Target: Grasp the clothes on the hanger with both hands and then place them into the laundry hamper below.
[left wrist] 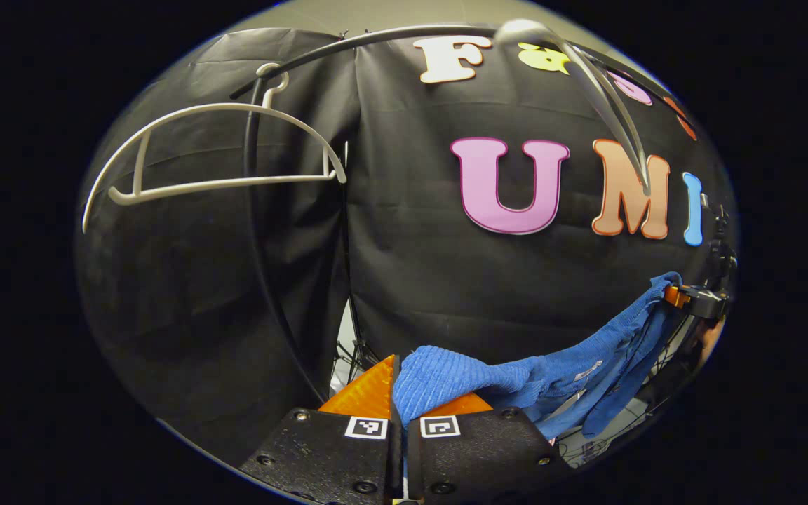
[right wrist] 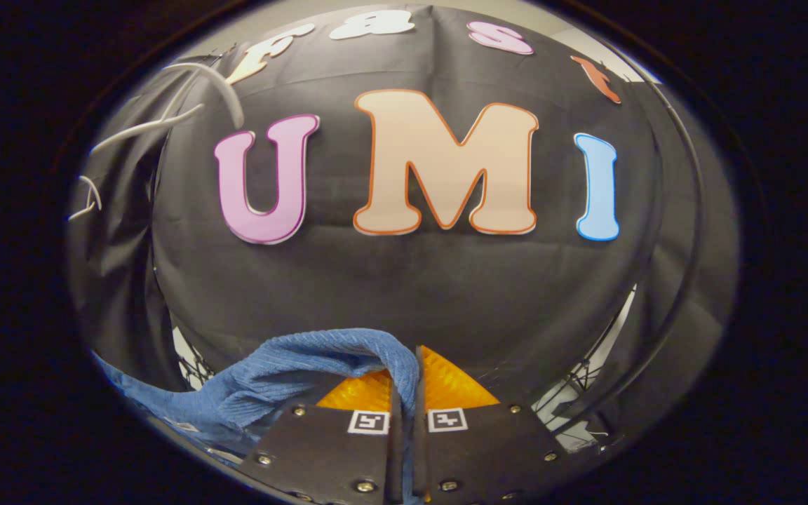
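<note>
A blue ribbed garment point(left wrist: 516, 382) hangs stretched between my two grippers. My left gripper point(left wrist: 398, 382) is shut on one end of it, the cloth bunching out over the right finger. In the left gripper view the garment runs right and up to my right gripper point(left wrist: 691, 298), held by a hand at the far right. In the right gripper view my right gripper point(right wrist: 407, 375) is shut on the blue garment point(right wrist: 292, 372), which trails off to the lower left. An empty white hanger point(left wrist: 214, 151) hangs on the black rail point(left wrist: 376, 38) at upper left.
A second pale hanger point(left wrist: 600, 84) hangs from the rail at upper right, blurred and close. The white hangers point(right wrist: 165, 119) appear at upper left in the right gripper view. A black stand pole point(left wrist: 264, 280) curves down at left, another pole point(right wrist: 684, 231) at right.
</note>
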A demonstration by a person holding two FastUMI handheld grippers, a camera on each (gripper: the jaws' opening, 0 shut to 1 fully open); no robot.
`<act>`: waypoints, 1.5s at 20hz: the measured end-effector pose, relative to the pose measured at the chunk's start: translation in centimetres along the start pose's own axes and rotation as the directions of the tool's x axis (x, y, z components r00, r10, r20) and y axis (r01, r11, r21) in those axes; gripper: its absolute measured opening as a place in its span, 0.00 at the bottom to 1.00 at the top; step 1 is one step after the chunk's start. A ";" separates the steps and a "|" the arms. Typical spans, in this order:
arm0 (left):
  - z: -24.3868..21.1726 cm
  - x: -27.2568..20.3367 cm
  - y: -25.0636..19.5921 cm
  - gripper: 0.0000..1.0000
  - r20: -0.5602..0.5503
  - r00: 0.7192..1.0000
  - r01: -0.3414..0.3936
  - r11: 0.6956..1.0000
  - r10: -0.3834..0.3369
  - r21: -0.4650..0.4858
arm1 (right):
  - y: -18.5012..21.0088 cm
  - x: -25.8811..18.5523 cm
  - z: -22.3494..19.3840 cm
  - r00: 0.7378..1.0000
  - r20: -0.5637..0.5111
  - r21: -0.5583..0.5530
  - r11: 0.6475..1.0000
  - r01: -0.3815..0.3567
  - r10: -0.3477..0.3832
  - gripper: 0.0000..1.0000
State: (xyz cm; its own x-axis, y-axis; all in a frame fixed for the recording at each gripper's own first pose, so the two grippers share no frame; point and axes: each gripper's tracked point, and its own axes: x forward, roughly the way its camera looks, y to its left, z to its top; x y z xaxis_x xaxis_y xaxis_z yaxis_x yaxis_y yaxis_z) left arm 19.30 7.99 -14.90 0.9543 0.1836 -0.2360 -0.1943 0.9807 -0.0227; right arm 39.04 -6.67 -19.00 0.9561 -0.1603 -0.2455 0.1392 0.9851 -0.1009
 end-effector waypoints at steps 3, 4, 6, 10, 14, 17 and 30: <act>-1.6 0.1 -0.5 0.03 -0.022 0.999 0.033 0.999 -0.032 0.032 | 0.0 -2.1 -2.4 0.999 -0.052 0.013 1.000 -0.002 0.003 0.06; -2.0 0.4 -0.9 0.03 -0.028 0.998 0.050 0.998 -0.048 0.045 | 0.3 -2.8 -3.1 0.997 -0.072 0.023 1.000 -0.009 0.011 0.06; -2.7 0.4 -2.2 0.03 -0.044 0.994 0.098 0.993 -0.096 0.064 | 1.1 -4.2 -4.3 0.994 -0.107 0.030 0.999 -0.025 0.028 0.06; -2.7 0.6 -6.1 0.03 -0.031 0.980 0.197 0.977 -0.195 0.086 | 3.4 -7.2 -4.6 0.988 -0.134 0.005 0.997 -0.071 0.071 0.06; -1.9 1.2 -8.9 0.03 -0.011 0.960 0.280 0.955 -0.280 0.097 | 5.9 -9.9 -3.9 0.985 -0.144 0.001 0.995 -0.100 0.099 0.06; -1.6 1.7 -11.7 0.03 -0.010 0.940 0.341 0.935 -0.342 0.097 | 7.6 -11.7 -2.9 0.982 -0.145 0.021 0.993 -0.117 0.119 0.06; -0.3 3.2 -18.9 0.03 0.008 0.874 0.484 0.873 -0.486 0.059 | 16.2 -13.8 2.1 0.954 -0.106 -0.002 0.959 -0.283 0.281 0.06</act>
State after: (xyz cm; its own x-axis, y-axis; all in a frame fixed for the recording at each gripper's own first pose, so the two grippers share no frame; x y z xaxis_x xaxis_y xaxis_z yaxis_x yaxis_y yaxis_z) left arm 25.94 -9.96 -15.55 0.9304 -0.3153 -0.1870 0.3062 0.9489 -0.0765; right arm 28.60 11.63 -15.25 0.9238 0.1172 -0.3644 -0.1372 0.9901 -0.0295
